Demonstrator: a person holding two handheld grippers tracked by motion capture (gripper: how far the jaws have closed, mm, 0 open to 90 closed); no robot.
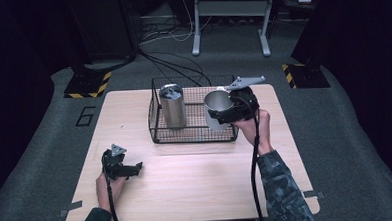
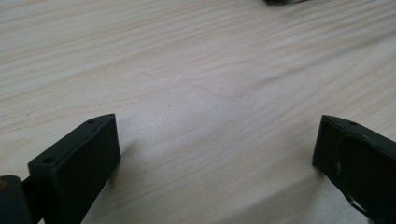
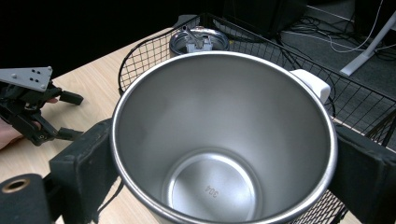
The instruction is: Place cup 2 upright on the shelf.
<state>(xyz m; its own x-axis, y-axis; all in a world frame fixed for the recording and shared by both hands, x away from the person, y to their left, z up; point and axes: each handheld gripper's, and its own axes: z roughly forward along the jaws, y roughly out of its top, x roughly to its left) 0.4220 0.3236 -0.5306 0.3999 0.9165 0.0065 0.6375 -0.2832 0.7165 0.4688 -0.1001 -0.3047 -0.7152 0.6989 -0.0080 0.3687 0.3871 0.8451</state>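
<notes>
— Right hand-held gripper [image 1: 227,110] first: what has it got?

— An open steel cup [image 1: 217,105]. Its jaws sit clamped against the cup's outer wall on two opposite sides, and it holds the cup up at the right end of the wire basket [image 1: 159,123], above the basket's front rim.

— Any writing on it?

— Yes. The right gripper view looks straight down into the cup [image 3: 224,140], and "304" is stamped on the inside of the bottom. From that angle it reads upside down. The high view gives only the cup's rim and side.

— Anything else legible?

— A large "6" [image 1: 86,116] marked on the grey floor, left of the worktop [image 1: 197,190].

— And the other cup?

— A second steel cup [image 1: 173,106] stands upright inside the basket, toward its left end, with a lid on. The right gripper view shows that lid [image 3: 198,41] from close by, with a small tab sticking up from it; there is also a white piece just behind the held cup's rim, which I can't identify.

— The left hand-held gripper [image 1: 135,168]?

— Low over the worktop's front left, well apart from the basket. Its own view shows both jaws spread wide with bare wood grain [image 2: 210,84] between them, gripping nothing. The right gripper view catches it too, at the far left [image 3: 70,116].
</notes>
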